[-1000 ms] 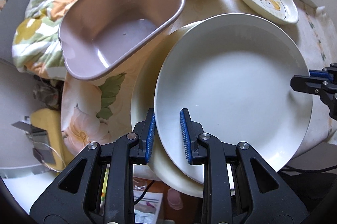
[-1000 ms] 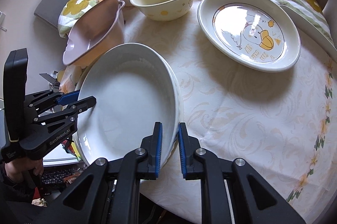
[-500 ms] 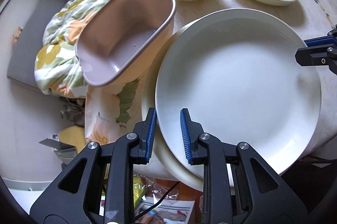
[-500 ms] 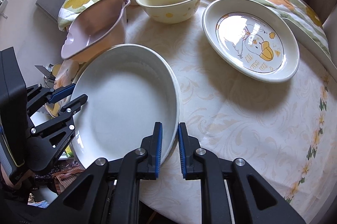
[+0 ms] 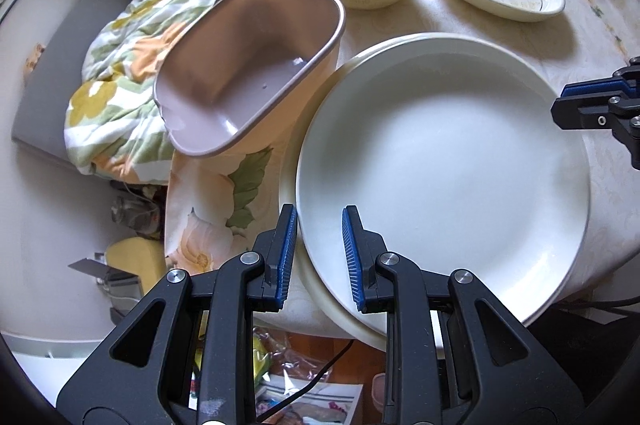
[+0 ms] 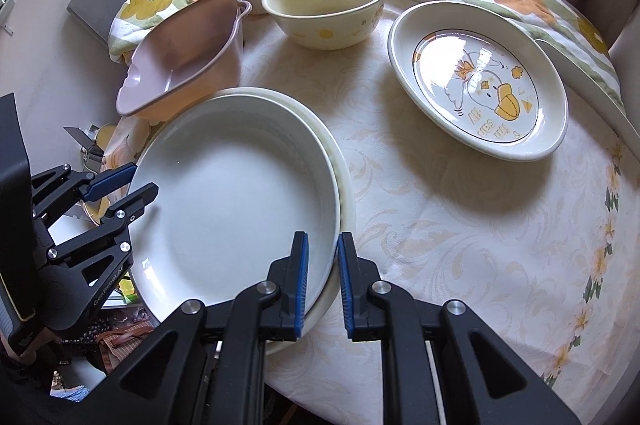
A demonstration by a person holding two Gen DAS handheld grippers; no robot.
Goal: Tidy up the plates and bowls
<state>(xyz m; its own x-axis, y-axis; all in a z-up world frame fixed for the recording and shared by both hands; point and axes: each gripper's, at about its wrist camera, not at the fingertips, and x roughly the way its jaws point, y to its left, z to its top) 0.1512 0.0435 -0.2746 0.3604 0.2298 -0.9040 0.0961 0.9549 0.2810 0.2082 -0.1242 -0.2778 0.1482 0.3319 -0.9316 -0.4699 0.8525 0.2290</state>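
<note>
**dishes on the surface**

seen from the right wrist: two stacked plates [image 6: 236, 201] at the near edge, 7 o'clock. handled dish [image 6: 180, 57] behind them at 10. two bowls [image 6: 328, 9] at 12. picture plate [image 6: 476, 81] at 2, well apart.

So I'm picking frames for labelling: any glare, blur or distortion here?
Left wrist view: sharp, strong fisheye bending at the edges, soft sheen on the white plate. Right wrist view: sharp too, window glare washing over the duck plate, dark vignette in the corners.
</note>
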